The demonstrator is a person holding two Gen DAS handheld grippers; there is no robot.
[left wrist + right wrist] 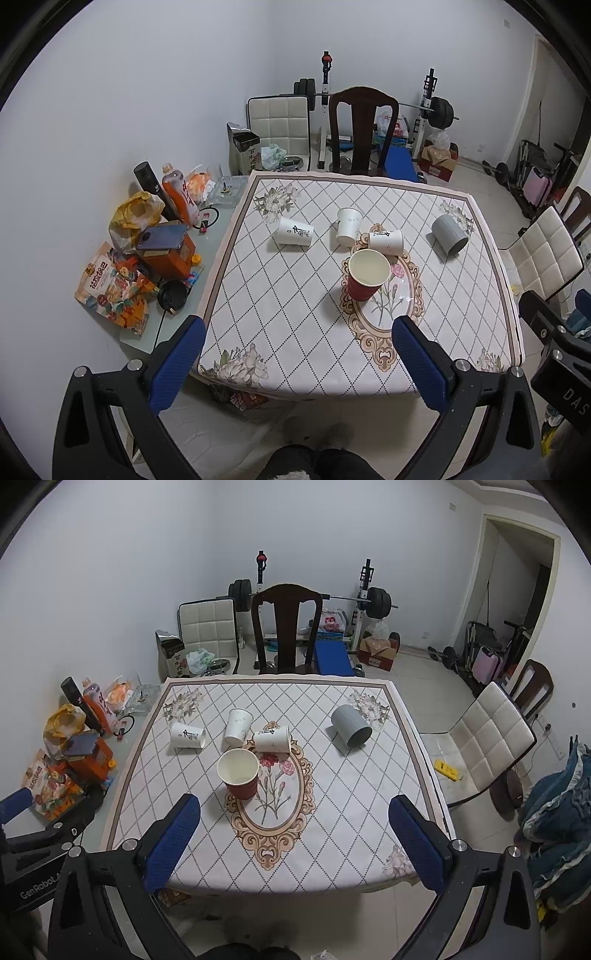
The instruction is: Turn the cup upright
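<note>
Both grippers, left [297, 354] and right [293, 832], hover short of the table's [332, 849] near edge, jaws wide apart and empty. At about 11 o'clock the red cup [239, 773] stands upright. Beyond it three white cups [271, 738] and, at 1 o'clock, a grey cup [350, 725] lie on their sides, unflipped.

Light: cool, even, fairly dim indoor; source overhead, not visible.
Shadows: soft, short; red cup [367, 275] casts toward 9 o'clock on tablecloth [295, 314].
Glare: none; slight sheen on floor tiles [424, 672].
Distortion: strong fisheye, table edges bowed, black vignette at corners.
Focus: centre sharp; blue gripper pads [173, 842] at 6 o'clock slightly soft.
Doorway [517, 602] at 2 o'clock: dark.
</note>
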